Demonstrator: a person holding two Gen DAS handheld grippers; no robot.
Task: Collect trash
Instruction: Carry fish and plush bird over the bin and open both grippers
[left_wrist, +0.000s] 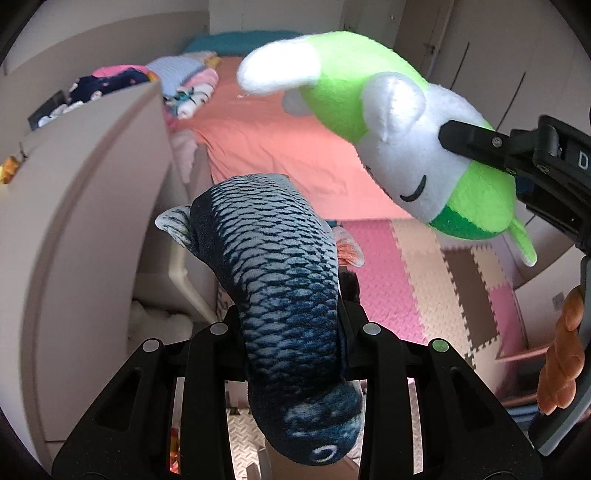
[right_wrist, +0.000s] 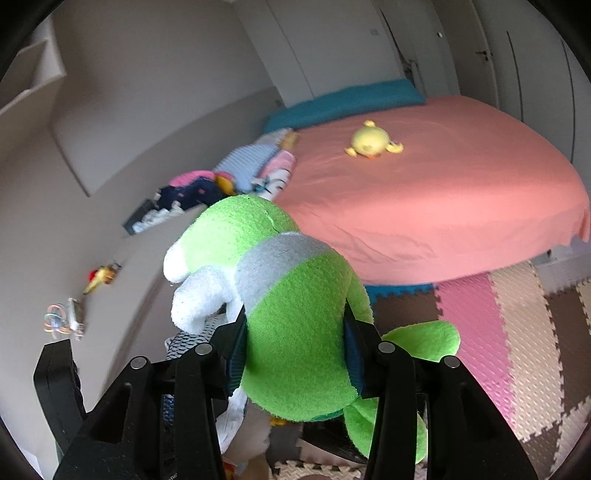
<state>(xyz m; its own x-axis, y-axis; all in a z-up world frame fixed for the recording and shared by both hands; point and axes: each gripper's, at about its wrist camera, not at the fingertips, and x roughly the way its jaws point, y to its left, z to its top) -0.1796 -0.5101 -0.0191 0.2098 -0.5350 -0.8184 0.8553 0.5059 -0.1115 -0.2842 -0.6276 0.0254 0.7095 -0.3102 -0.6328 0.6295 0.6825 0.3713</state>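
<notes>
My left gripper (left_wrist: 291, 325) is shut on a blue scaled plush fish (left_wrist: 273, 258), which sticks up and forward between the jaws. My right gripper (right_wrist: 295, 332) is shut on a green and white plush toy (right_wrist: 288, 295), held in the air. In the left wrist view the same green plush (left_wrist: 391, 122) hangs at the upper right, clamped by the right gripper's black fingers (left_wrist: 476, 142). A yellow plush chick (right_wrist: 371, 141) lies on the pink bed (right_wrist: 443, 192).
A beige cabinet (left_wrist: 85, 229) stands close on the left, with folded clothes (left_wrist: 122, 79) behind it. Foam puzzle mats (right_wrist: 498, 325) in pink, cream and brown cover the floor. A teal pillow (right_wrist: 343, 101) lies at the bed's head. Wardrobe doors (right_wrist: 524, 66) line the right.
</notes>
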